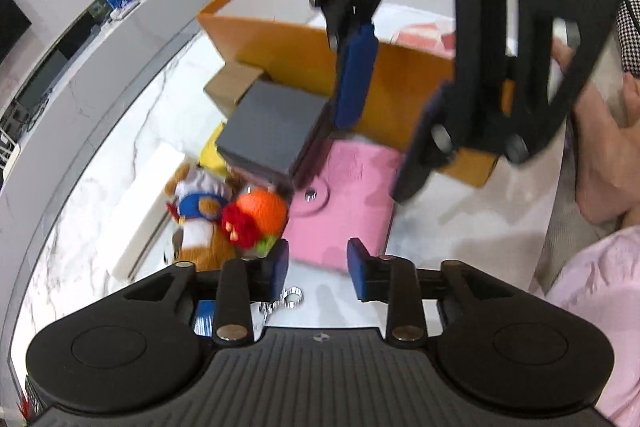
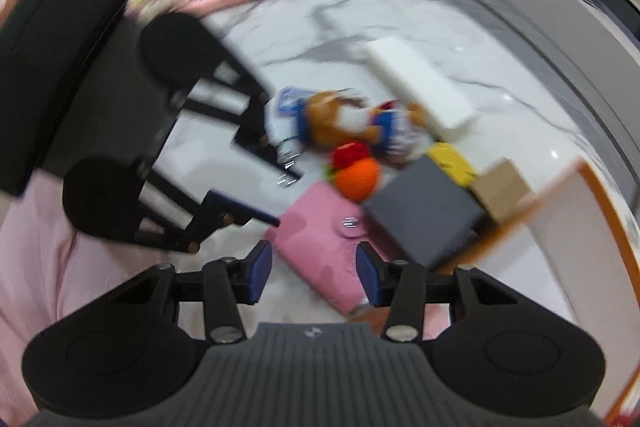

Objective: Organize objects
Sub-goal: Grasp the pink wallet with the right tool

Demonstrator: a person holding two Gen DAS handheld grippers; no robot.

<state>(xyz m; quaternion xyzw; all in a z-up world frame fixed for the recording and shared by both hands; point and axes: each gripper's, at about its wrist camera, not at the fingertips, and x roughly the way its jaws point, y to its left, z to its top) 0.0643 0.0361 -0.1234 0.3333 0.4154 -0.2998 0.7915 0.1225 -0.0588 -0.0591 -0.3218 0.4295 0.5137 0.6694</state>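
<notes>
A pink wallet [image 1: 344, 187] [image 2: 320, 247] with a silver snap lies flat on the white marble table [image 1: 100, 187]. It touches a dark grey box [image 1: 272, 131] [image 2: 424, 215]. My left gripper [image 1: 318, 267] [image 2: 280, 195] is open just short of the wallet's near edge, with nothing between its blue pads. A silver keyring [image 1: 294, 297] lies under it. My right gripper [image 2: 314, 267] [image 1: 384, 115] points steeply down over the wallet, open. The wallet shows in the gap below its pads, which do not press on it. The right wrist view is blurred.
An open orange box [image 1: 280, 43] [image 2: 600, 195] stands behind the grey box. Left of the wallet lie a teddy bear [image 1: 200, 219], an orange knitted toy [image 1: 262, 211], a white box [image 1: 148, 211], a yellow item [image 1: 212, 151] and a cardboard box [image 1: 232, 87]. A person's hand [image 1: 600, 147] is at the right.
</notes>
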